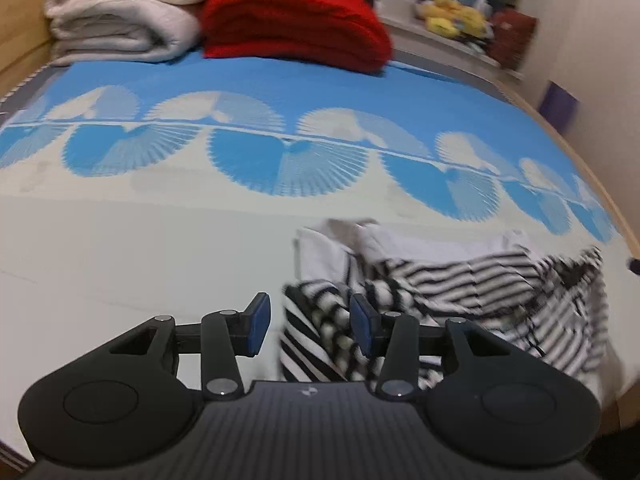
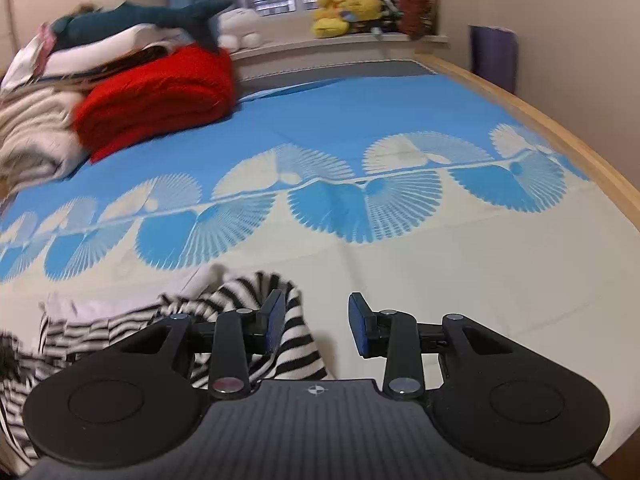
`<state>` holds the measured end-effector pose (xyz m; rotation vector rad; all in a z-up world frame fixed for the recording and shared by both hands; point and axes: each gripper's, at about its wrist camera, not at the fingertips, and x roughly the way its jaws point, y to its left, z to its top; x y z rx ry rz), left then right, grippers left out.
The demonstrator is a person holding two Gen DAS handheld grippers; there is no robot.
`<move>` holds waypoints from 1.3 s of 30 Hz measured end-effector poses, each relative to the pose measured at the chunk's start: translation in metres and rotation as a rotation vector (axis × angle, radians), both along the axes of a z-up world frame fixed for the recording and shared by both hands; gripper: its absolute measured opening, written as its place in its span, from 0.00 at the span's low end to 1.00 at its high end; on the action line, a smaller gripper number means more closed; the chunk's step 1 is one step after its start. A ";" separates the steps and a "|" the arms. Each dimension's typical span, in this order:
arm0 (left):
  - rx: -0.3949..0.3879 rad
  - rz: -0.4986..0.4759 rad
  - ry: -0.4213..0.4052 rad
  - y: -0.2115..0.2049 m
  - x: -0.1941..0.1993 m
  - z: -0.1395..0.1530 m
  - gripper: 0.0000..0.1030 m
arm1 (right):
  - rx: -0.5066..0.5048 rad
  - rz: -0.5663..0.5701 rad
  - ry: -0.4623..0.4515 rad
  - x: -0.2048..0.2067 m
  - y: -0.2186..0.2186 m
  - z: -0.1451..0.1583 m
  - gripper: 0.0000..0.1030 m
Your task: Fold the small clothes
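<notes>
Two grippers hang over a bed with a blue and cream sheet (image 1: 160,248).

From the left wrist, the left gripper (image 1: 310,326) has its jaws partly open. Its blue pads (image 1: 258,326) do not press on anything. A crumpled black-and-white striped garment (image 1: 460,292) lies on the cream part of the sheet, to the right. One striped fold shows in the gap between the jaws, but it is not pinched. Whether the right-hand pad touches the cloth is too blurry to tell. Far back sit a folded cream blanket (image 1: 120,16) and a folded red blanket (image 1: 296,28), side by side. Yellow soft toys (image 1: 452,14) sit on a ledge beyond.

From the right wrist, the right gripper (image 2: 316,326) is also partly open and holds nothing. The striped garment (image 2: 160,320) lies to the left here. Its edge sits right by the left-hand pad (image 2: 276,322), and bare sheet (image 2: 480,272) shows in the rest of the gap. The red blanket (image 2: 160,96) is far back on the left, with a dark teal shark toy (image 2: 160,16) on the pile above it. The bed's wooden frame (image 2: 560,136) runs along the right side.
</notes>
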<state>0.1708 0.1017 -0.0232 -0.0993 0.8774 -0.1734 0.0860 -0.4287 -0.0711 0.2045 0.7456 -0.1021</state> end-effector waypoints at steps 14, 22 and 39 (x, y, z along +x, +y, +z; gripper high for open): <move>0.097 -0.200 0.148 -0.057 0.022 -0.044 0.28 | -0.027 0.179 0.152 0.047 0.051 -0.052 0.50; 0.051 -0.054 0.013 -0.049 0.055 -0.024 0.19 | -0.046 0.167 0.092 0.076 0.054 -0.059 0.00; -0.123 0.079 0.029 -0.024 0.134 -0.013 0.37 | 0.014 0.226 -0.095 0.099 0.026 -0.025 0.43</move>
